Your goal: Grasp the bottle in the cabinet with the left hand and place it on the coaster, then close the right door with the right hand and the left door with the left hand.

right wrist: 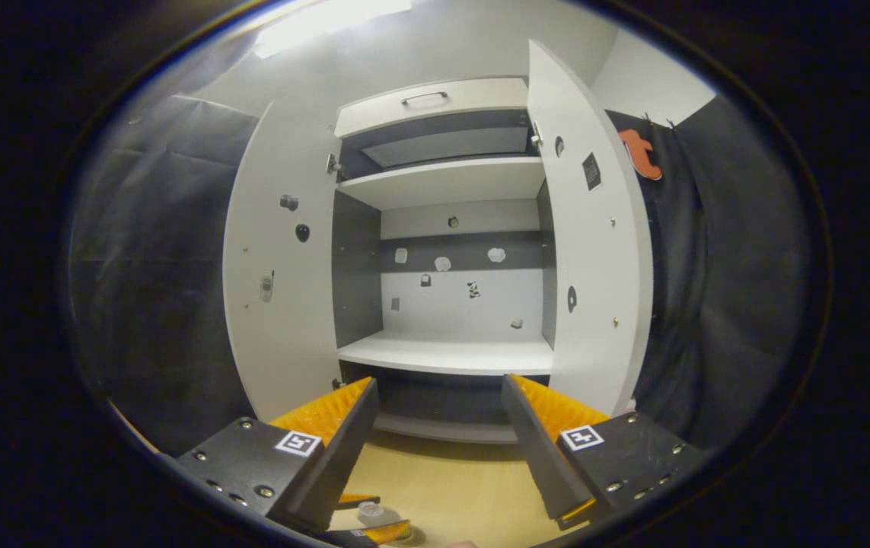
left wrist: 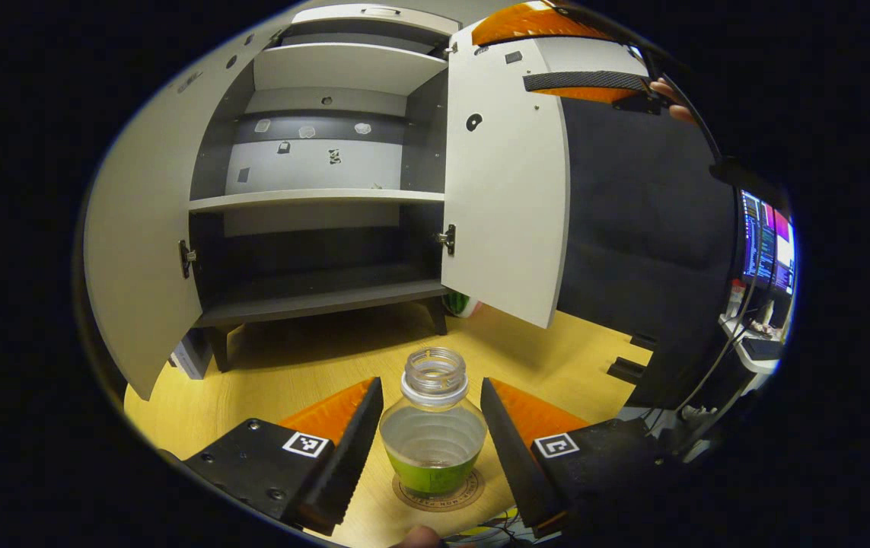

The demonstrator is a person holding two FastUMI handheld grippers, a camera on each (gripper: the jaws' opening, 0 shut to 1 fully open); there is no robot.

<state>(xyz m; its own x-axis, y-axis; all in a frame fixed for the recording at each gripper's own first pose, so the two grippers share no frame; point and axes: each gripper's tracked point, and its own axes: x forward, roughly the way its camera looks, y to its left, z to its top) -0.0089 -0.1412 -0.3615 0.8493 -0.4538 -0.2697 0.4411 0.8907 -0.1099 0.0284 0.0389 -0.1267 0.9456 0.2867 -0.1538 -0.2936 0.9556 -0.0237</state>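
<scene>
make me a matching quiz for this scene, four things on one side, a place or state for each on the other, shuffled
Things:
1. bottle
2. coaster
3. right door
4. left claw

Places or states:
A. swung open, hinged at the cabinet's side
B. flat on the wooden table, under the bottle
C. upright, no cap, standing on the coaster
D. open, one finger on each side of the bottle, neither pressing it

Pairs: 1-C, 2-B, 3-A, 4-D
</scene>
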